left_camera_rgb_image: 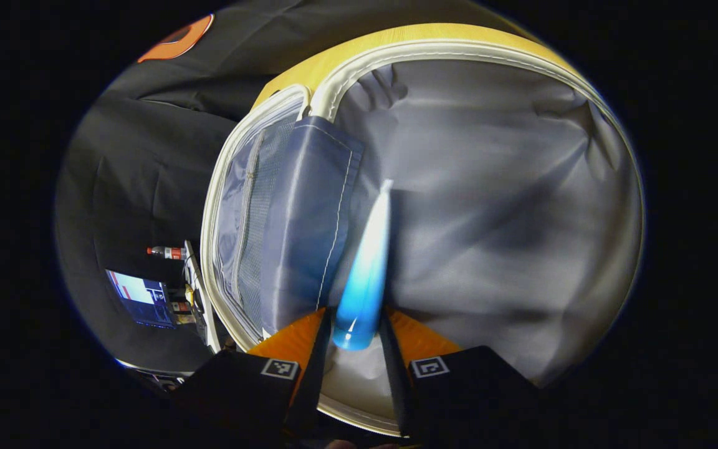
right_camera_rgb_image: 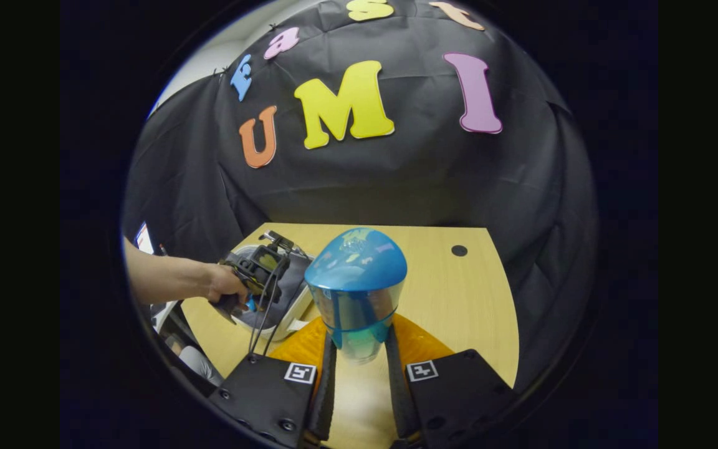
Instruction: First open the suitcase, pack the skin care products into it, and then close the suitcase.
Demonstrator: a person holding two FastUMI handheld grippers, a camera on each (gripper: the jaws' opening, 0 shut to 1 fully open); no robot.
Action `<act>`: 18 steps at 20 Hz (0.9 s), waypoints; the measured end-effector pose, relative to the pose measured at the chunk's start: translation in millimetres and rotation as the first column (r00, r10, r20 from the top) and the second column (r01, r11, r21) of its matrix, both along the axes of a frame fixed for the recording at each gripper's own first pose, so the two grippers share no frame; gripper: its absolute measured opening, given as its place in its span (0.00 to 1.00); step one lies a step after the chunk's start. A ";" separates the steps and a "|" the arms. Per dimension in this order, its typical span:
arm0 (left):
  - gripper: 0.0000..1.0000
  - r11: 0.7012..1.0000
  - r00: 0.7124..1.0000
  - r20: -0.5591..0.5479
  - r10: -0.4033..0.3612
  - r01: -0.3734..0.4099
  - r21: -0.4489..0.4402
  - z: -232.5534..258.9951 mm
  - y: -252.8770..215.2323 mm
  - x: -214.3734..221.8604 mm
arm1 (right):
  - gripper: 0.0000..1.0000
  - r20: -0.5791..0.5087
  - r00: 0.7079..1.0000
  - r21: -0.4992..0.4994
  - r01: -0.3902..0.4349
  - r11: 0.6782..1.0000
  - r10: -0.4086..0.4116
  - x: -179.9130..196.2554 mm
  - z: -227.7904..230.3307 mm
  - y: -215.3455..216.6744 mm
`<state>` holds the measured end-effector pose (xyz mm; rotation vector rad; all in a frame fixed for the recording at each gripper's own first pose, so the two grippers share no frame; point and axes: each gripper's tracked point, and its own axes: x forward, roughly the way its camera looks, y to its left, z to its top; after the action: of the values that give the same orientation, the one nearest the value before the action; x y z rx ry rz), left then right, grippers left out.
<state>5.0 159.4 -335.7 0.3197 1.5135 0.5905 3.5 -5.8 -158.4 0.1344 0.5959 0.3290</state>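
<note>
Two grippers, each with jaws clamped on a product.
Your left gripper (left_camera_rgb_image: 356, 340) holds a blue tube (left_camera_rgb_image: 365, 274) inside the open suitcase (left_camera_rgb_image: 490, 187); your right gripper (right_camera_rgb_image: 359, 368) grips a blue-capped bottle (right_camera_rgb_image: 357, 290) above the bench (right_camera_rgb_image: 459, 299), left hand (right_camera_rgb_image: 225, 284) beyond.

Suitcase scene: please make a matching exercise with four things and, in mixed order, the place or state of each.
Things:
1. blue tube
2. blue bottle
3. suitcase
4. mesh pocket

Places or states:
A. open, grey lining showing
B. held in the right gripper, above the wooden table
C. inside the suitcase lid
D. held in the left gripper, over the lining

Pairs: 1-D, 2-B, 3-A, 4-C
</note>
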 end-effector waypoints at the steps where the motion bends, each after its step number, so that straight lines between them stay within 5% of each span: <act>1: 0.63 1.000 1.000 0.017 -0.004 0.005 -0.019 1.1 -2.9 1.3 | 0.36 -0.001 1.000 0.002 -0.006 1.000 0.006 0.8 -1.8 1.6; 5: 0.98 0.997 0.996 0.091 -0.001 0.008 -0.078 8.2 -13.0 0.5 | 0.36 0.005 0.999 -0.005 -0.052 0.999 0.052 7.6 -1.7 17.4; 10: 0.99 0.988 0.950 0.310 0.019 0.031 -0.153 53.5 -11.2 0.8 | 0.34 0.011 0.990 -0.022 -0.143 0.990 0.143 21.4 7.3 61.2; 14: 0.99 0.980 0.807 0.589 0.049 0.074 -0.182 120.3 11.5 -11.2 | 0.35 -0.017 0.980 -0.019 -0.200 0.980 0.199 44.5 11.2 115.3; 18: 0.99 0.984 0.618 0.785 0.026 0.122 -0.129 198.0 42.6 -44.2 | 0.36 -0.082 0.969 0.009 -0.234 0.972 0.234 57.1 -1.7 190.0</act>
<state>-39.2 202.0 -137.7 -0.0548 0.6715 0.4564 60.7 184.2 -160.1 0.0767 0.6958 0.5542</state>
